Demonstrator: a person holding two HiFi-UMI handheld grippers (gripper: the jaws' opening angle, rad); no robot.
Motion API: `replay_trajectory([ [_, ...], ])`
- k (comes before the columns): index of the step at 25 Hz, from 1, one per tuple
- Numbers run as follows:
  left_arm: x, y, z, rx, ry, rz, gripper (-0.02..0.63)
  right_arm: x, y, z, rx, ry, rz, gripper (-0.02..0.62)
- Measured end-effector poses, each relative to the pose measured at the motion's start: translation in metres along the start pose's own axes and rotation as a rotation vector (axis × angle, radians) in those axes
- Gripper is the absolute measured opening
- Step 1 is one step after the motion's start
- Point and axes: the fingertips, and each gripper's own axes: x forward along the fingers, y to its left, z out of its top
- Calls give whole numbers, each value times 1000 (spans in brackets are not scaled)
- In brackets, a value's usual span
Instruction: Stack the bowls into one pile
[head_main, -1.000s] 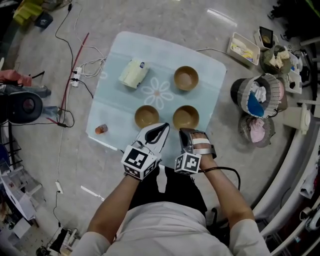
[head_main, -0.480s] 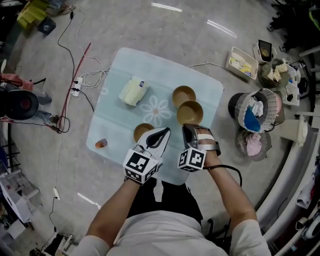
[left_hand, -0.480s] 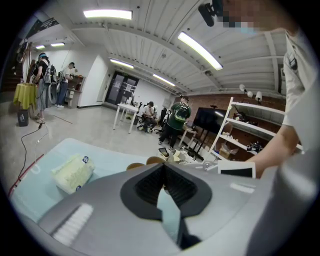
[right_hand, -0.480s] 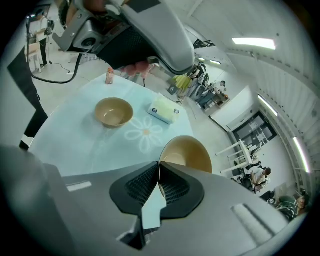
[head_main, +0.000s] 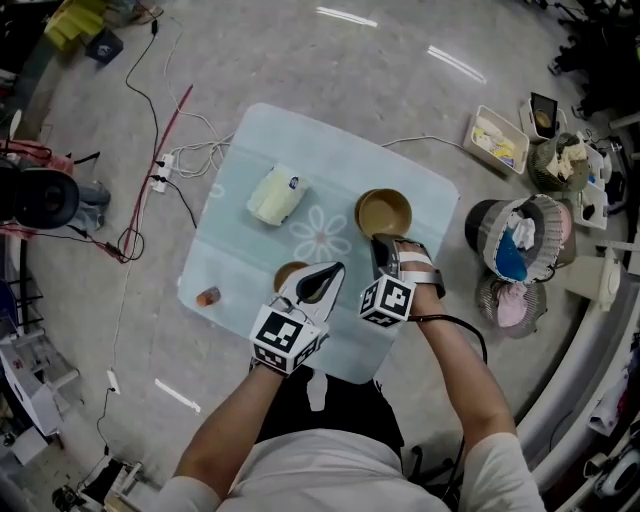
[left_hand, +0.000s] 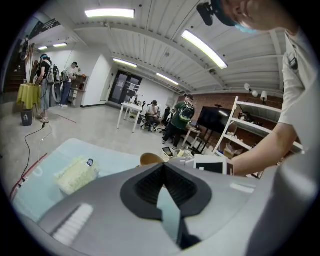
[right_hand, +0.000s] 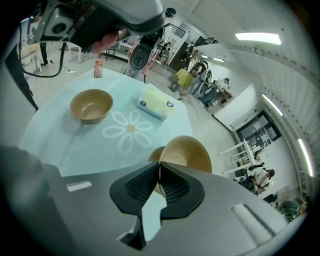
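Note:
My right gripper (head_main: 381, 242) (right_hand: 159, 167) is shut on the near rim of a tan bowl (head_main: 384, 212) (right_hand: 186, 151). That bowl hangs tilted right over a second tan bowl (right_hand: 154, 152), whose edge peeks out at its left; I cannot tell whether they touch. A third tan bowl (head_main: 288, 274) (right_hand: 91, 105) stands alone on the pale blue table (head_main: 330, 150), half hidden in the head view by my left gripper (head_main: 334, 270) (left_hand: 162, 167). The left gripper is shut with nothing in it, hovering near the table's front.
A yellow-green wrapped pack (head_main: 275, 195) (right_hand: 157, 107) (left_hand: 75, 175) lies at the table's far left. A small orange bottle (head_main: 208, 297) (right_hand: 98, 68) stands at the left front edge. Cables (head_main: 160, 160) trail left of the table; baskets (head_main: 515, 225) crowd the right.
My right gripper carried its bowl from the table's near right away to above the far bowl. The left gripper has hardly moved and stays shut.

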Motion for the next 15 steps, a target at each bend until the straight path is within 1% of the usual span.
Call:
replay_trajectory([
  [5,-2,8,-3,-12,5,15,6,17,2,-3,4,20,27,26],
  [8,-3,11,-6,-19,6,22,6,24,6,-5,27,32,57,29],
  [11,-4,13,-7,-22,8,24,6,26,7,-5,61,25,68,32],
  [12,-4,13,-7,-22,8,25,6,26,7,-3,80,16,72,40],
  [13,-5,14,-7,-23,7,27,6,25,7,-2,101,8,77,69],
  [15,-7,15,-8,-25,7,30,6,24,7,2,135,-3,84,84],
])
